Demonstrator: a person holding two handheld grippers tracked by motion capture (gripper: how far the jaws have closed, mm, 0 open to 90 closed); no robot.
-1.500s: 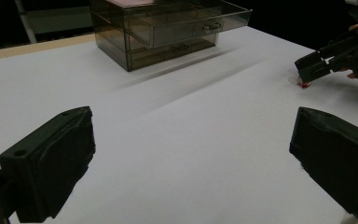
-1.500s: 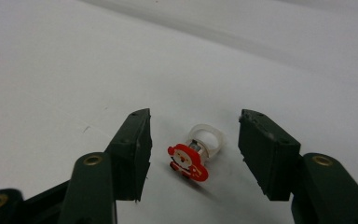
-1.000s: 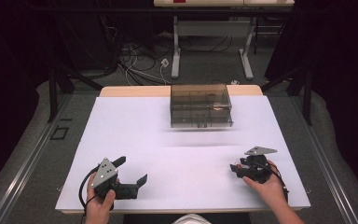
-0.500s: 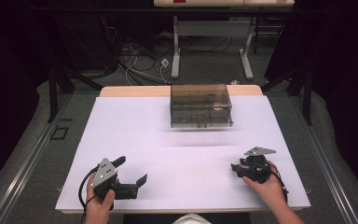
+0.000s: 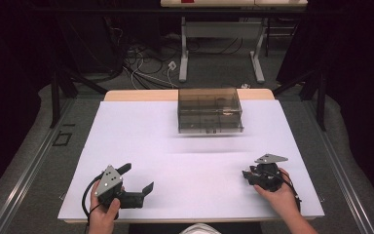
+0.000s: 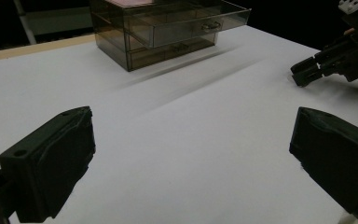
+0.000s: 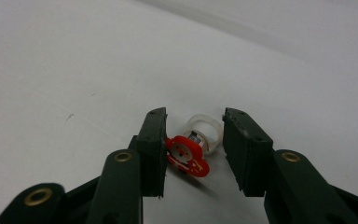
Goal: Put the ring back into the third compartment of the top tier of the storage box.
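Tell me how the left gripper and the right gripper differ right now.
The left gripper has its fingers spread wide with nothing between them; the right gripper has its fingers much closer together, around a small red-and-clear ring. The left sits near the table's left front, the right near its right front. Both are black and hand-held.

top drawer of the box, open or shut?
Open. In the left gripper view the top drawer juts out past the smoked plastic drawer box front; the lower one sits flush.
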